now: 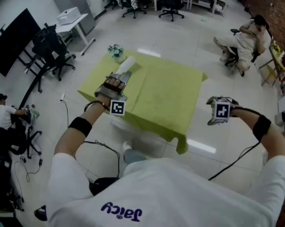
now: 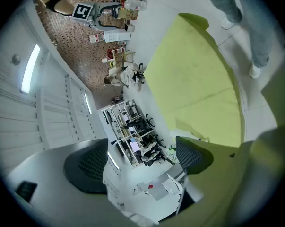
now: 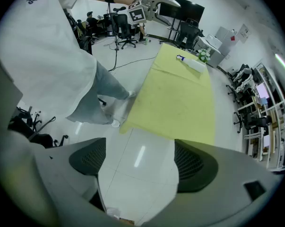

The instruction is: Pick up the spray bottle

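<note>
Room: an open office with a glossy white floor (image 1: 180, 37), office chairs (image 1: 173, 6) along the far wall and a large black screen (image 1: 12, 41) at the left. A person (image 1: 246, 39) sits near the right wall.

Table: the table (image 1: 170, 93) stands mid-floor under a yellow-green cloth that hangs over its edges.

Task item: the spray bottle (image 1: 125, 64), white, appears to lie on its side at the far left corner of the table. Its nozzle end is too small to make out. A small potted plant (image 1: 116, 51) stands just beside it, at the very corner.

Left tool (image 1: 117, 79): it is held above the left part of the table and aimed nearly level toward the spray bottle, close to it. Its jaws stand apart. In the left gripper view only the distant room shows between them.

Right tool (image 1: 220, 112): it is held off the right side of the table, well apart from the spray bottle, pointing down at the floor. Its jaws are spread wide, with bare floor between them.
</note>
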Demonstrator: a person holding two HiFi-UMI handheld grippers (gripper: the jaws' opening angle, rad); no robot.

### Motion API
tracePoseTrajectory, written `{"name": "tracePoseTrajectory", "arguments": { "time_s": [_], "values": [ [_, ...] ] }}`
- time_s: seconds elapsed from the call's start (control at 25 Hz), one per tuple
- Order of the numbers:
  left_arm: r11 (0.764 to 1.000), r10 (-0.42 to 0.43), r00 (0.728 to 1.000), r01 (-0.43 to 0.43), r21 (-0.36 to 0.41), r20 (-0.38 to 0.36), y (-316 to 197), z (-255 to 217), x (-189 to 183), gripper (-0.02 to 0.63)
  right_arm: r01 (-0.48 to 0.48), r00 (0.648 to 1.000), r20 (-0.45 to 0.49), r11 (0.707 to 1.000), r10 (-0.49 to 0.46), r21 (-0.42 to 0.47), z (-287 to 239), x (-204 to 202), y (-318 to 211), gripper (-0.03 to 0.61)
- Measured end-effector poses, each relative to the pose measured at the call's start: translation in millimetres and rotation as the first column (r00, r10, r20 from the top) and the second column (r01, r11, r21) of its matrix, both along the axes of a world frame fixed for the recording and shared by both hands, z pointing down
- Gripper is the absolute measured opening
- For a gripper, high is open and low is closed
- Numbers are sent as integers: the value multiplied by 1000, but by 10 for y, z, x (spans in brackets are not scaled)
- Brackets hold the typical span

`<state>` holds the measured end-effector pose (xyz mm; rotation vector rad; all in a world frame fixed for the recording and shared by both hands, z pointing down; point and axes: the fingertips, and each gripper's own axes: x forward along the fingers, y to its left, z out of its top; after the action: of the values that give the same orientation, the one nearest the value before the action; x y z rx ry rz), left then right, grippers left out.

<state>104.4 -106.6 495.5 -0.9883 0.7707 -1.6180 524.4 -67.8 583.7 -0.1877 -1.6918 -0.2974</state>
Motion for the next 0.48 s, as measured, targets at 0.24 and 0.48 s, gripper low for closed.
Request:
{"name": "tracePoseTrajectory", "arguments": {
  "time_s": [0.24, 0.48],
  "values": [
    [999, 19, 1000, -19, -46, 11, -365, 192, -948, 439, -57, 998, 25, 998, 57, -16, 133, -913, -294, 465],
    [992, 116, 992, -118, -49, -47, -742, 161, -1831, 439, -122, 991, 53, 992, 123, -30, 95, -2083, -493, 465]
  ]
}}
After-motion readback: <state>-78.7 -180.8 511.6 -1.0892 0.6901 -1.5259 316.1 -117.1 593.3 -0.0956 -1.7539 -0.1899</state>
